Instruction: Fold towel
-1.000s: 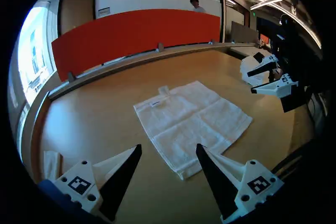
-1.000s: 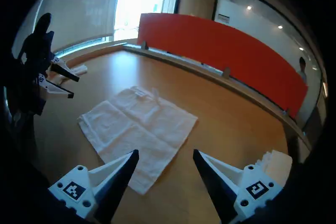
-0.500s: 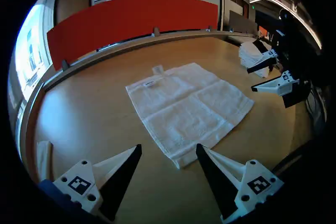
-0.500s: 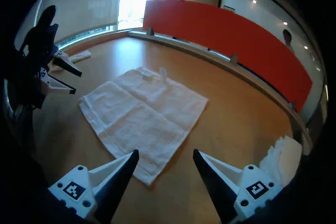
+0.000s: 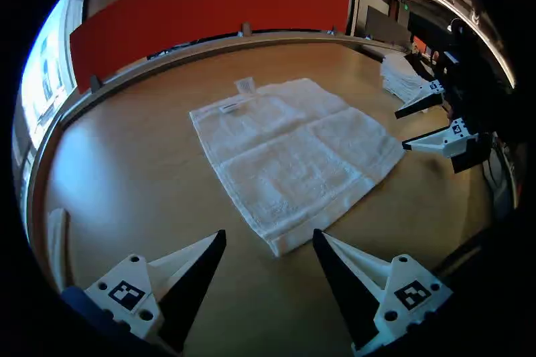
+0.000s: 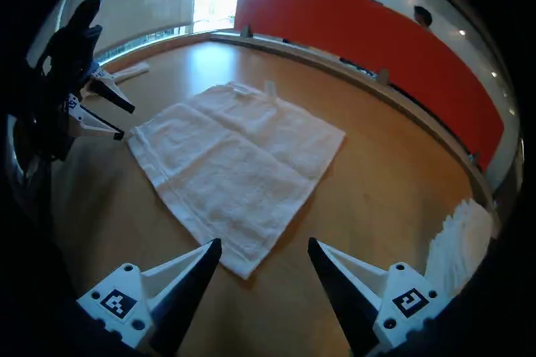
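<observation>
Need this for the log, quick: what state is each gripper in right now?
Left gripper: jaws open, holding nothing.
Right gripper: jaws open, holding nothing.

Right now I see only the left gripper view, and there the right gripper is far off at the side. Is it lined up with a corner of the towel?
Observer: Yes. In the right gripper view the right gripper has its fingers open, and one corner of the towel lies flat in the gap between them.
Operator: Good. And how does my left gripper look from that side?
Observer: The left gripper is open too. Its fingers point at the towel corner on its own side and are close to it. I cannot tell whether they touch it.
</observation>
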Tool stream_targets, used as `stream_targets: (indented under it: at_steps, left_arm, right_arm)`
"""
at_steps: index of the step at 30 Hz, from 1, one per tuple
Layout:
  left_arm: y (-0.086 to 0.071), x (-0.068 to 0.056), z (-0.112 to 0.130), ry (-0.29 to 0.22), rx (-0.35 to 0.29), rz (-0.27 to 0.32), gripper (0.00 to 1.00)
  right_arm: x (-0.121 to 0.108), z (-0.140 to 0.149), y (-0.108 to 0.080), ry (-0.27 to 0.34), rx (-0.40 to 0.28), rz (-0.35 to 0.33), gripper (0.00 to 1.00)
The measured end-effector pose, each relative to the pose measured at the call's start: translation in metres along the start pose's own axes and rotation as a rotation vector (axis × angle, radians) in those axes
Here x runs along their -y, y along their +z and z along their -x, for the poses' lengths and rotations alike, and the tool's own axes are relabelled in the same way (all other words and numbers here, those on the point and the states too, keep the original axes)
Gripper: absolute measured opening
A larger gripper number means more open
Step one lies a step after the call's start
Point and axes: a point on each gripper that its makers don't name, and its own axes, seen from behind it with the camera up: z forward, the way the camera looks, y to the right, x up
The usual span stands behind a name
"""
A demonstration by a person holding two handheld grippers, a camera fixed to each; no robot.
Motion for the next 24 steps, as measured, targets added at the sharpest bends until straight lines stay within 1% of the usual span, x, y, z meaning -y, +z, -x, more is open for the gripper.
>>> stream_targets:
  at_steps: [6, 10, 13, 16, 18, 21, 24]
  left_arm:
    - [0.005, -0.005, 0.012, 0.025, 0.034, 0.001, 0.96]
    - [0.006, -0.008, 0.018, 0.017, 0.055, 0.006, 0.95]
    - [0.007, -0.012, 0.021, 0.007, 0.070, 0.010, 0.91]
    - [0.008, -0.014, 0.022, -0.002, 0.081, 0.007, 0.85]
    - [0.009, -0.013, 0.023, -0.006, 0.079, -0.002, 0.77]
    - [0.009, -0.012, 0.023, -0.011, 0.080, -0.015, 0.72]
    - [0.009, -0.010, 0.023, -0.012, 0.084, -0.022, 0.67]
  right_arm:
    - [0.003, 0.006, 0.002, 0.008, 0.013, -0.011, 0.99]
    - [0.005, 0.011, 0.004, 0.008, 0.027, -0.020, 0.95]
    - [0.007, 0.014, 0.005, 0.009, 0.034, -0.026, 0.92]
    - [0.009, 0.016, 0.005, 0.013, 0.038, -0.032, 0.85]
    - [0.012, 0.018, 0.005, 0.017, 0.044, -0.040, 0.78]
    - [0.015, 0.019, 0.005, 0.024, 0.047, -0.050, 0.67]
    - [0.015, 0.019, 0.006, 0.034, 0.047, -0.047, 0.60]
